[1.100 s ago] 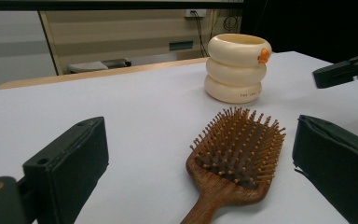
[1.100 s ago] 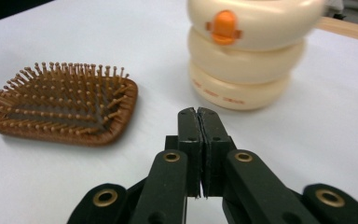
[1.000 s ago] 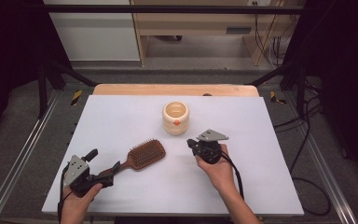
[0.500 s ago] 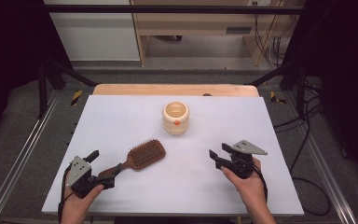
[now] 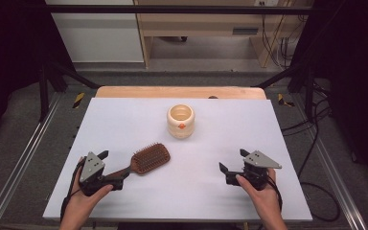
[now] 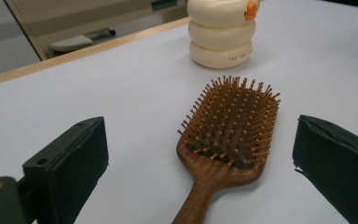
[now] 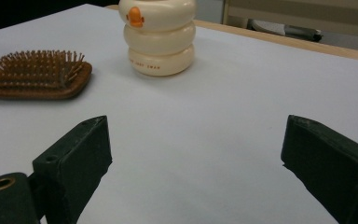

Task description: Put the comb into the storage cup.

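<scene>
A wooden paddle hairbrush [image 5: 148,158] lies bristles up on the white table [image 5: 124,120], its handle pointing toward the front left. My left gripper [image 5: 110,168] is open, with its jaws on either side of the handle and apart from it. In the left gripper view the hairbrush [image 6: 228,126] lies between the wide-open jaws of the left gripper [image 6: 198,144]. A cream ringed cup with an orange duck mark [image 5: 180,120] stands upright mid-table. My right gripper [image 5: 233,160] rests open at the front right, holding nothing. In the right gripper view the cup [image 7: 161,37] and the hairbrush [image 7: 37,77] lie ahead of the right gripper [image 7: 196,140].
A wooden strip [image 5: 172,92] runs along the table's far edge. Metal rails [image 5: 24,158] flank the table on both sides. Cables [image 5: 311,120] trail on the floor at the right. A broad bare stretch of table lies between the two grippers.
My right gripper has pulled back from just beside the cup to the front right of the table. The left gripper, the hairbrush and the cup have stayed put.
</scene>
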A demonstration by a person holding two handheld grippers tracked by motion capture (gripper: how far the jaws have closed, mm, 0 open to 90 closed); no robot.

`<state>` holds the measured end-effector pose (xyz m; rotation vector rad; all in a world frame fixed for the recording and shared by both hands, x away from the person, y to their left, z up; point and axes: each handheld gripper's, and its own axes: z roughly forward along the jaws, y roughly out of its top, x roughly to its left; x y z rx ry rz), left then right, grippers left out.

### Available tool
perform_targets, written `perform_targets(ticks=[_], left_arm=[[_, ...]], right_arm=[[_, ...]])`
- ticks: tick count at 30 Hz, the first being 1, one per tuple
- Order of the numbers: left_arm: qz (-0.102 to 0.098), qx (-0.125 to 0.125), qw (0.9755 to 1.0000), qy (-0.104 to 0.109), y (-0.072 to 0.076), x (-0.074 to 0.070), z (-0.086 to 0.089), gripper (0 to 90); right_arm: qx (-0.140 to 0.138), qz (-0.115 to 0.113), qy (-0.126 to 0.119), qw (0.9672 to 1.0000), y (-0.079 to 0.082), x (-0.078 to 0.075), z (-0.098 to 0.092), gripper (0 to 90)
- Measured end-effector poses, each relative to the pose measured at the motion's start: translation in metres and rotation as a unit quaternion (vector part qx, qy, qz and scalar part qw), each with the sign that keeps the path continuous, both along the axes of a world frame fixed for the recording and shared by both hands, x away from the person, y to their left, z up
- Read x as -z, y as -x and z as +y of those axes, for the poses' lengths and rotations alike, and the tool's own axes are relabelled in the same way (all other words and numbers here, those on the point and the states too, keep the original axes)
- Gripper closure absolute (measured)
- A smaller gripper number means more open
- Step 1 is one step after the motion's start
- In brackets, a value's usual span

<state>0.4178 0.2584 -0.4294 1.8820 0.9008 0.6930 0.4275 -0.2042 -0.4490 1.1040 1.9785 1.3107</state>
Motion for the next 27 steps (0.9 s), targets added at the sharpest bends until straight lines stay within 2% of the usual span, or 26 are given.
perform_targets(ticks=[4,6,7,10,12,15,18,25,27], left_arm=[[0.035,0.007,0.9984,-0.045,-0.009,-0.006,-0.004,3.8],[0.05,0.014,0.9955,-0.08,-0.013,-0.009,-0.005,3.6],[0.055,0.016,0.9945,-0.088,-0.014,-0.011,-0.005,3.7],[0.066,0.022,0.992,-0.105,-0.017,-0.021,-0.007,3.6],[0.081,0.03,0.9896,-0.115,-0.02,-0.024,-0.008,3.5],[0.098,0.041,0.9858,-0.131,-0.026,-0.022,-0.01,3.6],[0.101,0.054,0.9816,-0.153,-0.032,-0.017,-0.01,3.6],[0.114,0.051,0.9805,-0.151,-0.048,-0.006,-0.008,3.7],[0.121,0.055,0.9794,-0.151,-0.052,-0.003,-0.008,4.0]], right_arm=[[-0.013,-0.004,0.021,0.9997,-0.002,0.002,-0.001,7.6],[-0.013,-0.002,0.014,0.9998,-0.003,0.002,-0.002,7.9],[-0.013,-0.003,0.013,0.9998,-0.002,0.002,-0.003,7.9],[-0.015,-0.003,0.006,0.9999,-0.002,0.002,-0.005,8.1],[-0.015,-0.003,0.003,0.9999,-0.001,0.002,-0.006,8.5],[-0.013,-0.003,-0.003,0.9999,-0.001,0.002,-0.007,9.0],[-0.01,-0.003,-0.01,0.9999,0.0,0.002,-0.009,9.0],[0.0,0.002,-0.017,0.9998,0.001,0.005,-0.014,9.0],[0.004,0.002,-0.022,0.9998,0.0,0.005,-0.014,9.0]])
